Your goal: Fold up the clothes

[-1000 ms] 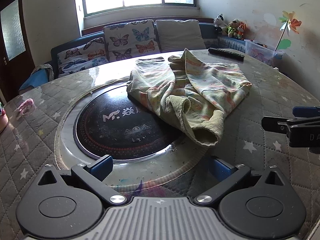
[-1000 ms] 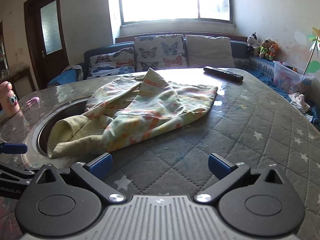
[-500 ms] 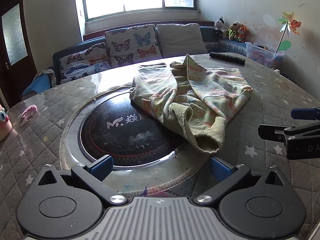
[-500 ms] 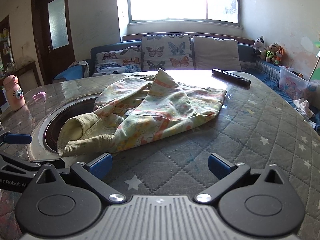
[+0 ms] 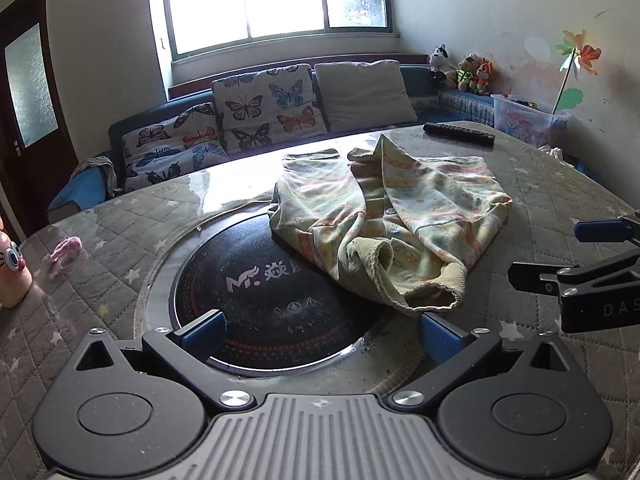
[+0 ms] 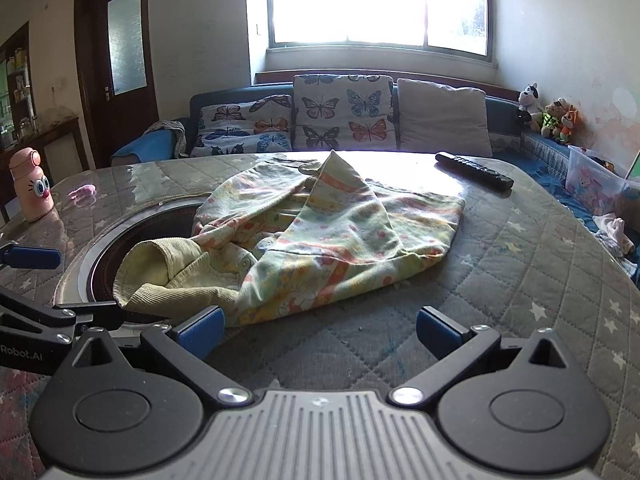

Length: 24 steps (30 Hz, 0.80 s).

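Note:
A pale yellow patterned garment (image 5: 396,216) lies crumpled on the round quilted table (image 5: 120,248), its ribbed cuff (image 5: 420,292) toward me, partly over the black hotplate (image 5: 272,300). It also shows in the right wrist view (image 6: 320,240). My left gripper (image 5: 320,332) is open and empty, just short of the cuff. My right gripper (image 6: 320,332) is open and empty, close to the garment's near edge. The right gripper shows at the right of the left wrist view (image 5: 592,264).
A black remote (image 6: 474,170) lies at the table's far side. A pink cartoon bottle (image 6: 30,186) and a small pink object (image 6: 82,192) sit at the left. A sofa with butterfly cushions (image 6: 320,120) stands behind; a plastic box (image 6: 596,184) stands right.
Both views now sit slightly higher and farther back from the garment. The garment has not moved. Both grippers stay open.

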Each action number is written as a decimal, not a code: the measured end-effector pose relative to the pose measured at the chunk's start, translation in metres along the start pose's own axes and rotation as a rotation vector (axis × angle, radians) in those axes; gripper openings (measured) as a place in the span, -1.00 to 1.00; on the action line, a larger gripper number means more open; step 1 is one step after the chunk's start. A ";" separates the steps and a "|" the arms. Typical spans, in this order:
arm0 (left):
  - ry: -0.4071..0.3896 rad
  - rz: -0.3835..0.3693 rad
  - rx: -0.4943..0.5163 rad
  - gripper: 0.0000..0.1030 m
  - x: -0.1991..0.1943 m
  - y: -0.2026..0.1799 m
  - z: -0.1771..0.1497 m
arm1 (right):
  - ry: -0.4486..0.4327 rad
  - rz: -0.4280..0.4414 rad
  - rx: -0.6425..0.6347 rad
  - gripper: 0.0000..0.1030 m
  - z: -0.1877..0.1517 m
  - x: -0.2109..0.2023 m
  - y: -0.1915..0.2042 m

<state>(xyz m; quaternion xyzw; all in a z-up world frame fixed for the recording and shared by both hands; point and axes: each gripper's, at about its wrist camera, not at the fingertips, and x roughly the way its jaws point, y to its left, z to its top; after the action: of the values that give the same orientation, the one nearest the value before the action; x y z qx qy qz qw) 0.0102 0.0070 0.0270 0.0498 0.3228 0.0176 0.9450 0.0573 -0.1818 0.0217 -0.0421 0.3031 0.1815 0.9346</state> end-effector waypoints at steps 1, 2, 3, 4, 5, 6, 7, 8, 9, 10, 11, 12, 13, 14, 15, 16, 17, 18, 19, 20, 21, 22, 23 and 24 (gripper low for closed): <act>-0.001 0.002 0.002 1.00 0.000 0.001 0.001 | 0.001 0.002 -0.002 1.00 0.001 0.001 0.001; -0.002 0.004 0.004 1.00 0.001 0.001 0.002 | 0.002 0.004 -0.003 1.00 0.002 0.003 0.001; -0.003 0.006 0.006 1.00 0.000 0.002 0.003 | 0.003 0.006 -0.005 1.00 0.002 0.003 0.002; -0.006 0.007 0.005 1.00 0.000 0.003 0.004 | 0.003 0.008 -0.007 1.00 0.003 0.004 0.002; -0.009 0.009 0.004 1.00 -0.001 0.004 0.005 | 0.003 0.009 -0.008 1.00 0.003 0.004 0.002; -0.012 0.012 0.003 1.00 -0.001 0.006 0.006 | 0.002 0.010 -0.009 1.00 0.004 0.004 0.002; -0.015 0.016 0.002 1.00 -0.002 0.007 0.008 | 0.002 0.011 -0.009 1.00 0.004 0.005 0.002; -0.020 0.022 0.003 1.00 -0.002 0.008 0.010 | 0.003 0.013 -0.009 1.00 0.005 0.006 0.001; -0.025 0.029 0.005 1.00 -0.003 0.009 0.012 | 0.003 0.014 -0.009 1.00 0.006 0.007 0.001; -0.031 0.035 0.008 1.00 -0.003 0.010 0.015 | 0.004 0.015 -0.010 1.00 0.007 0.008 0.001; -0.038 0.040 0.011 1.00 -0.002 0.011 0.018 | 0.005 0.015 -0.012 1.00 0.009 0.009 0.000; -0.043 0.041 0.015 1.00 -0.001 0.012 0.021 | 0.006 0.014 -0.013 1.00 0.011 0.011 0.000; -0.046 0.040 0.021 0.99 0.000 0.012 0.024 | 0.006 0.014 -0.013 1.00 0.013 0.012 -0.001; -0.050 0.039 0.029 0.99 0.002 0.011 0.028 | 0.005 0.015 -0.013 1.00 0.015 0.014 -0.001; -0.053 0.037 0.038 0.99 0.005 0.011 0.031 | 0.005 0.016 -0.012 0.99 0.018 0.016 -0.002; -0.058 0.033 0.051 0.96 0.008 0.009 0.035 | 0.005 0.017 -0.012 0.99 0.020 0.017 -0.003; -0.062 0.028 0.064 0.91 0.011 0.007 0.038 | 0.006 0.016 -0.012 0.99 0.022 0.020 -0.004; -0.065 0.022 0.077 0.89 0.015 0.005 0.042 | 0.007 0.015 -0.012 0.99 0.024 0.022 -0.005; -0.066 0.016 0.090 0.85 0.020 0.002 0.046 | 0.008 0.013 -0.012 0.98 0.026 0.025 -0.007; -0.067 0.010 0.103 0.79 0.024 0.000 0.050 | 0.009 0.012 -0.012 0.97 0.028 0.028 -0.008; -0.068 0.003 0.116 0.76 0.029 -0.003 0.054 | 0.010 0.011 -0.012 0.95 0.031 0.031 -0.010; -0.067 -0.006 0.129 0.71 0.035 -0.005 0.058 | 0.013 0.010 -0.012 0.93 0.033 0.034 -0.011; -0.063 -0.015 0.140 0.68 0.041 -0.007 0.062 | 0.018 0.011 -0.011 0.90 0.036 0.038 -0.013; -0.057 -0.023 0.151 0.66 0.047 -0.009 0.066 | 0.022 0.013 -0.009 0.90 0.038 0.041 -0.015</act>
<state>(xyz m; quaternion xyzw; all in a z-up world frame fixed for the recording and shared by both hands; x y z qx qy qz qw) 0.0881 -0.0042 0.0493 0.1175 0.2968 -0.0191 0.9475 0.1146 -0.1759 0.0276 -0.0465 0.3126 0.1884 0.9298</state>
